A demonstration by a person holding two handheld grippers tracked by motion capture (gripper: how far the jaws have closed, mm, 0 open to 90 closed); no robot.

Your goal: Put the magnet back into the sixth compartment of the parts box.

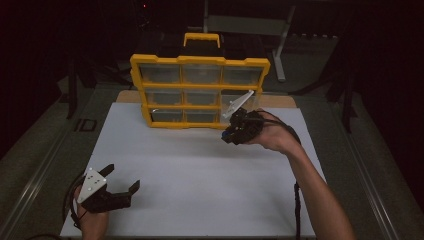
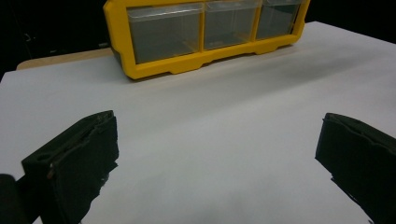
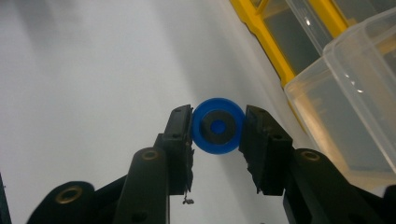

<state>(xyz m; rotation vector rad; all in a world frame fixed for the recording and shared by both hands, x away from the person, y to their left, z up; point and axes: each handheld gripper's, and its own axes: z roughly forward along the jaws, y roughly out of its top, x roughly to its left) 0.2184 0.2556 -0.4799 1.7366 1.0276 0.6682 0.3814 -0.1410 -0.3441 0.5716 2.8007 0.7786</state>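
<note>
My right gripper (image 3: 218, 132) is clamped on a small blue wheel (image 3: 218, 126), holding it just above the white table (image 1: 200, 170), right beside the clear drawer (image 3: 348, 100) pulled out of the yellow organizer (image 1: 200, 90). This looks like the drop-off step: next I need to bring it over the drawer's rim and release. My left gripper (image 1: 122, 181) rests near the front edge, jaws wide apart, empty. The room around is dark.
</note>
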